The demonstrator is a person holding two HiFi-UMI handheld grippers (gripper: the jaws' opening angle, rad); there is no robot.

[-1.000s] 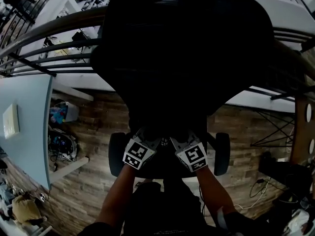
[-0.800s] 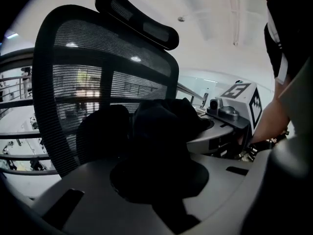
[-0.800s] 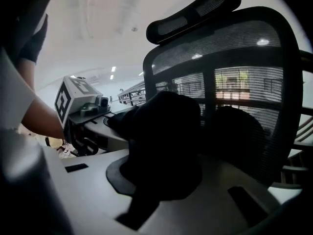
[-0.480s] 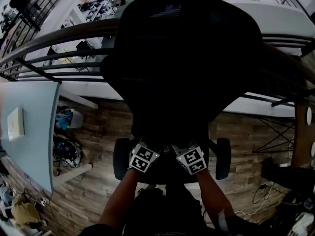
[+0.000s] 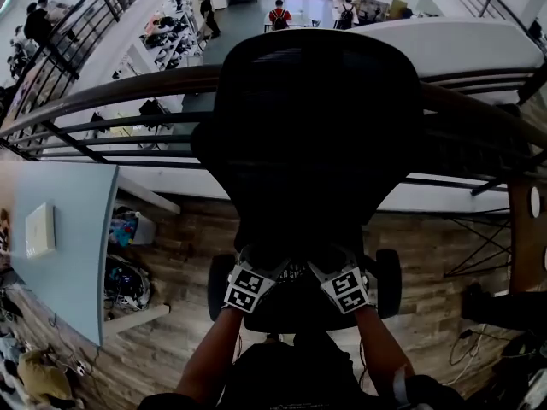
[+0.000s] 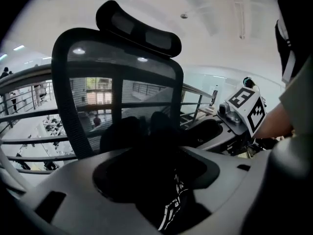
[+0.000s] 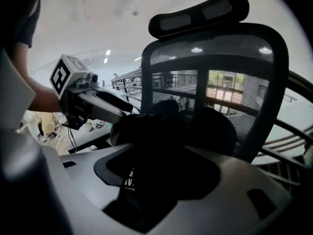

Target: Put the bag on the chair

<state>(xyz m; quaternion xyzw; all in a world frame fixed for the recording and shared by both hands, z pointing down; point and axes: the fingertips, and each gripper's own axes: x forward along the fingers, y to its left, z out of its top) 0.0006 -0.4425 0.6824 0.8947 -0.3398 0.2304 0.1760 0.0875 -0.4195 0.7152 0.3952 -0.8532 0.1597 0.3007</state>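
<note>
A black office chair point(image 5: 316, 135) with a mesh back and headrest stands right in front of me. A black bag point(image 6: 146, 146) with white print lies on its seat against the backrest, dark and hard to outline in the head view. My left gripper point(image 5: 259, 261) and right gripper point(image 5: 327, 261) sit side by side at the seat's front edge. Both have their jaws opening. Black bag fabric point(image 7: 161, 131) still fills the gap between each pair of jaws, and the fingertips themselves are hidden in it.
The chair's armrests point(image 5: 220, 284) point(image 5: 387, 282) flank my hands. Behind the chair runs a curved metal railing point(image 5: 102, 118) over a lower floor with people. A light blue table point(image 5: 64, 246) stands at the left, with clutter and cables on the wooden floor point(image 5: 444, 246).
The head view has tilted up, so the chair back looks smaller and more of the lower floor shows. Both grippers stay at the seat front, slightly lower in the picture.
</note>
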